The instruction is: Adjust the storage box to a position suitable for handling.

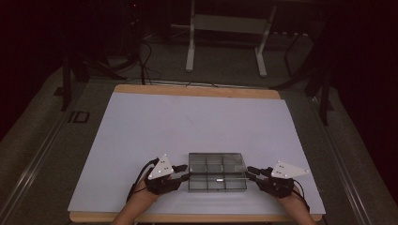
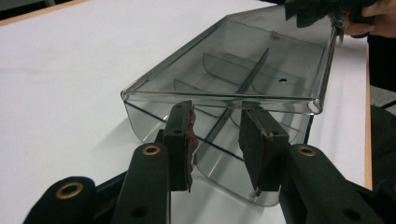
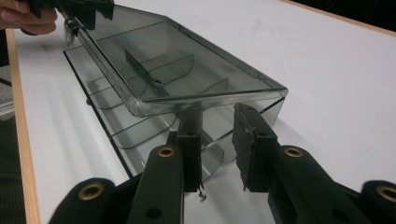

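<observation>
1. High view: we hold the left gripper [image 1: 182, 171] at one end of a clear compartment box [image 1: 217, 171] and the right gripper [image 1: 254, 172] at the other end. The box lies on the white table [image 1: 141, 131] between the two sets of fingertips. Beyond the table a pale stand [image 1: 225, 33] sits on the dark floor, well apart from our work.

2. Left gripper view: our jaws stand apart, with the box's short end right at their tips and its lid [image 2: 252, 56] raised just above them. The pads [image 2: 183, 140] press on nothing; whether they touch the wall we cannot tell. Far end: the other gripper, at the lid's edge.

3. Right gripper view: same picture mirrored. Jaws apart, lid edge over the tips, dividers showing through the smoky plastic.

4. Our reading: we are at the lid stage, opening or shutting, we cannot tell which. The next move calls for both tips to act evenly on the lid's ends, or it may twist. Nothing else lies on the table to block either hand.
</observation>
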Demonstrator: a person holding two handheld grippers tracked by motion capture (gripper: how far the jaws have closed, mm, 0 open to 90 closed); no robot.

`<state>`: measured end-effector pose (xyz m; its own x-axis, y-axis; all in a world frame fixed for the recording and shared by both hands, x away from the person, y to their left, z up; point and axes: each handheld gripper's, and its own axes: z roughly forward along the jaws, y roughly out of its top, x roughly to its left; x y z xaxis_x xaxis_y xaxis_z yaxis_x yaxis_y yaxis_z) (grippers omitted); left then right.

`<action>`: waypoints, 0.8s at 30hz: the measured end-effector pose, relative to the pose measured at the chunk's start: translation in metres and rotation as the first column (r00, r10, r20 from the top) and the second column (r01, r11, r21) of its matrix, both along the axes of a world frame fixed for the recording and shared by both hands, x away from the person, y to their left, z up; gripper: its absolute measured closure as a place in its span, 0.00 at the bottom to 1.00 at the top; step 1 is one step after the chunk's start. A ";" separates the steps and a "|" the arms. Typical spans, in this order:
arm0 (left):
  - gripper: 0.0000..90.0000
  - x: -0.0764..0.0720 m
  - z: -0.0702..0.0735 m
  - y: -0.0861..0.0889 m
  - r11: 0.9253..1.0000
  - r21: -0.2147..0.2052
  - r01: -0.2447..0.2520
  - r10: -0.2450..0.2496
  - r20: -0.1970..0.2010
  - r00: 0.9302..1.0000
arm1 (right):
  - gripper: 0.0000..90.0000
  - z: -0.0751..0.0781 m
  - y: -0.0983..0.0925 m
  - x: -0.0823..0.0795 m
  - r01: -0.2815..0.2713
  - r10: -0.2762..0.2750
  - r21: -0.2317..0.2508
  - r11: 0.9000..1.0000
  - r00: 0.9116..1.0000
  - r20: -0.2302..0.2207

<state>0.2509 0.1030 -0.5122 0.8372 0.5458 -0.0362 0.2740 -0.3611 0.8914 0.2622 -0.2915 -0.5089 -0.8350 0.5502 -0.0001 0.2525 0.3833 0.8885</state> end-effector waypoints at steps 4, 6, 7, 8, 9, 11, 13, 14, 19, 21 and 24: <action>0.73 0.001 0.003 -0.001 1.000 -0.002 0.001 -0.001 0.009 1.000 | 0.80 0.003 0.000 0.000 0.008 -0.008 0.001 1.000 1.000 0.018; 0.75 0.002 0.005 -0.001 1.000 -0.009 -0.001 0.001 0.015 1.000 | 0.80 0.004 0.001 0.001 0.009 -0.009 0.003 1.000 1.000 0.023; 0.75 0.002 0.006 -0.001 1.000 -0.009 -0.003 0.003 0.016 1.000 | 0.80 0.005 0.001 0.001 0.011 -0.011 0.006 1.000 1.000 0.026; 0.75 0.003 0.007 -0.001 1.000 -0.009 -0.004 0.004 0.019 1.000 | 0.80 0.006 0.001 0.002 0.012 -0.012 0.008 1.000 0.999 0.029; 0.75 0.003 0.008 -0.001 1.000 -0.010 -0.008 0.009 0.019 1.000 | 0.80 0.007 0.001 0.003 0.012 -0.013 0.009 1.000 0.999 0.032; 0.75 0.004 0.010 -0.001 1.000 -0.013 -0.013 0.013 0.024 1.000 | 0.80 0.008 0.002 0.004 0.015 -0.015 0.010 1.000 0.999 0.041; 0.75 0.005 0.012 -0.002 1.000 -0.013 -0.017 0.018 0.031 0.999 | 0.80 0.010 0.003 0.004 0.016 -0.017 0.014 1.000 0.999 0.046; 0.75 0.006 0.012 -0.002 1.000 -0.013 -0.017 0.017 0.032 0.999 | 0.80 0.011 0.003 0.005 0.016 -0.017 0.014 1.000 0.998 0.054; 0.75 0.008 0.016 -0.005 1.000 -0.005 -0.029 0.030 0.045 0.999 | 0.80 0.013 0.005 0.008 0.022 -0.023 0.018 1.000 0.998 0.065; 0.75 0.011 0.016 -0.004 0.999 -0.018 -0.034 0.035 0.038 0.999 | 0.80 0.014 0.006 0.009 0.025 -0.025 0.013 1.000 0.997 0.070; 0.77 0.012 0.018 -0.004 0.999 -0.022 -0.044 0.044 0.043 0.998 | 0.80 0.017 0.008 0.012 0.027 -0.029 0.015 1.000 0.996 0.084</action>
